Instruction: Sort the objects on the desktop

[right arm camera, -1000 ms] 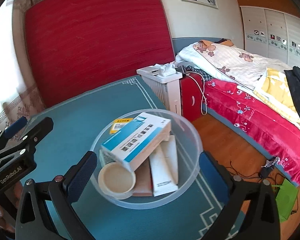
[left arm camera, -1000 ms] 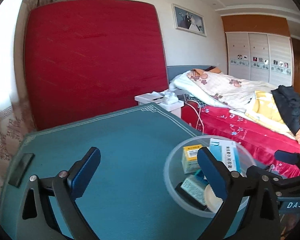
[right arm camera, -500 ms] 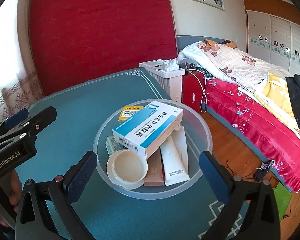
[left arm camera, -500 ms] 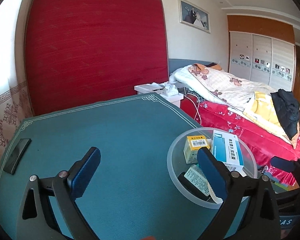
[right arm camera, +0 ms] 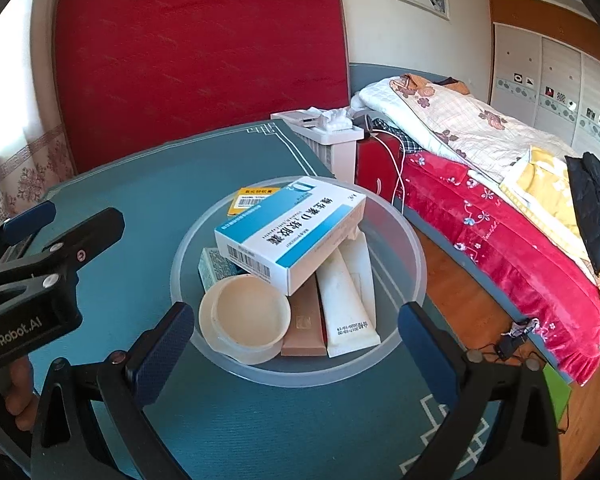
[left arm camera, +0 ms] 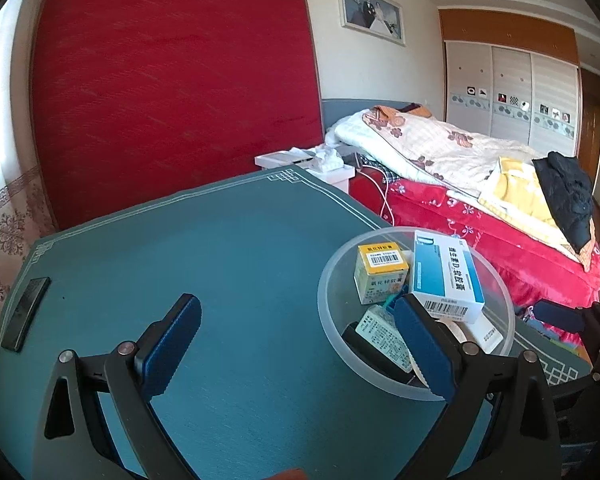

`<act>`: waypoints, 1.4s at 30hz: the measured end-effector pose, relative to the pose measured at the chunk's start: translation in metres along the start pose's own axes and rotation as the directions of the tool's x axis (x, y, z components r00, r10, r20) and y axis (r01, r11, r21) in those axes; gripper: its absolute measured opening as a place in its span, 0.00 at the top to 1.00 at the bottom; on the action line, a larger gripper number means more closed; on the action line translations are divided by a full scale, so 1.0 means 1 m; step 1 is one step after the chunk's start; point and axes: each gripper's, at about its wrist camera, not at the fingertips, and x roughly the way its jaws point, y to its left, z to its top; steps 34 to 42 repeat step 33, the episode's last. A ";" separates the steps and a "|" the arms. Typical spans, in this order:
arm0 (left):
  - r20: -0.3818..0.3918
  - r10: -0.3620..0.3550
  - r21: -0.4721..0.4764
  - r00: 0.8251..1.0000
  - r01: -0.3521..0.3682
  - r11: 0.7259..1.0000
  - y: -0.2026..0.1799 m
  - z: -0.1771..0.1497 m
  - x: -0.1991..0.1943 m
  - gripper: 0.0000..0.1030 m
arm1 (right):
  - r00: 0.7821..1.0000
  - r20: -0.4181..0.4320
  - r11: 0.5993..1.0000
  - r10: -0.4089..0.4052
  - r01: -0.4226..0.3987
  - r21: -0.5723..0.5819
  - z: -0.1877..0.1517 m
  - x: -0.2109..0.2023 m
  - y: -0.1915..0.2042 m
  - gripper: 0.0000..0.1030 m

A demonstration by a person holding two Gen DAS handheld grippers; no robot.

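A clear plastic bowl (right arm camera: 414,248) stands on the teal table and also shows in the left wrist view (left arm camera: 326,300). It holds a blue-and-white medicine box (right arm camera: 290,230), a yellow box (left arm camera: 380,276), a round cream jar (right arm camera: 246,318), a white tube (right arm camera: 346,300), a brown box (right arm camera: 304,320) and a green box (right arm camera: 216,266). My right gripper (right arm camera: 296,356) is open and empty, just in front of the bowl. My left gripper (left arm camera: 296,348) is open and empty over the table, left of the bowl.
A black phone (left arm camera: 25,312) lies at the table's left edge. A red mattress (left arm camera: 172,80) leans on the wall behind the table. A white radiator (right arm camera: 332,136) and a bed (right arm camera: 500,184) stand to the right of the table.
Both grippers have pulled back and risen slightly. The bowl now sits further ahead in both views. The bowl's contents have not moved.
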 end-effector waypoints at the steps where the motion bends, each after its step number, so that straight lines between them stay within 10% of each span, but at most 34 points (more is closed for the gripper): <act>1: -0.004 -0.004 0.001 1.000 0.004 1.000 0.000 -0.001 0.001 0.04 | 1.000 -0.004 1.000 -0.002 0.002 0.007 0.000 0.001 -0.001 0.01; 42: -0.052 -0.021 0.019 0.998 0.022 1.000 -0.004 -0.007 0.009 0.04 | 0.999 -0.029 1.000 0.015 -0.014 0.013 -0.009 0.007 0.000 0.01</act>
